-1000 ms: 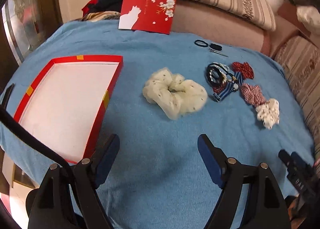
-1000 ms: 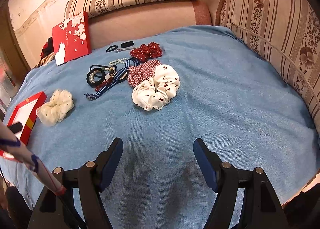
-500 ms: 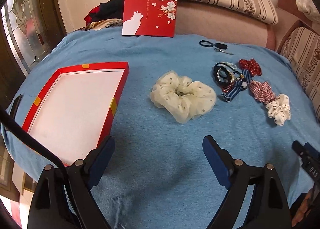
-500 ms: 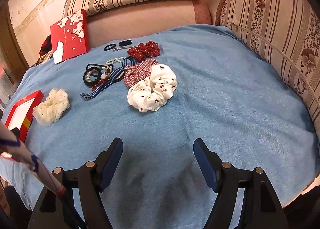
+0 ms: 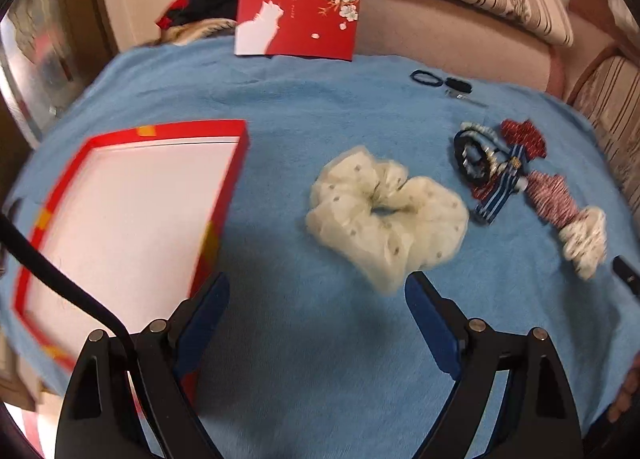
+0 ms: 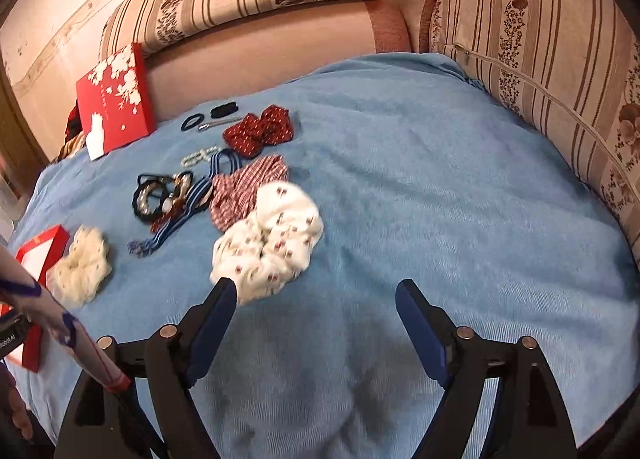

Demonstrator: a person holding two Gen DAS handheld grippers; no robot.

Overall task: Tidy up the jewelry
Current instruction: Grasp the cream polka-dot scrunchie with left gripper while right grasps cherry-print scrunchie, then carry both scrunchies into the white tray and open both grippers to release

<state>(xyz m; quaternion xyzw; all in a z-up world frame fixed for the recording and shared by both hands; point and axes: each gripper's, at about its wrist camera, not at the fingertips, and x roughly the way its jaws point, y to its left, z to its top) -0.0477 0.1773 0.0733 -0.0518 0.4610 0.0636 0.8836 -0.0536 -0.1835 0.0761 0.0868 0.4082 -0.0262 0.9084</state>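
Sprawling ruffled cream scrunchie (image 5: pixel 386 215) (gauzy, dotted)

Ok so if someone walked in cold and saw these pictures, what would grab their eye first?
Probably the open red box with its pale inside, at the left on the blue blanket, and the matching red lid propped against the sofa behind. Next, the puffy cream scrunchie just ahead of the open left gripper, and the cherry-print scrunchie by the right gripper.

Both wrist cameras look steeply down, close over the blue blanket (image 5: pixel 304 107): the left at its left edge, the right at its middle. Both views show the cream scrunchie (image 5: pixel 384 215).
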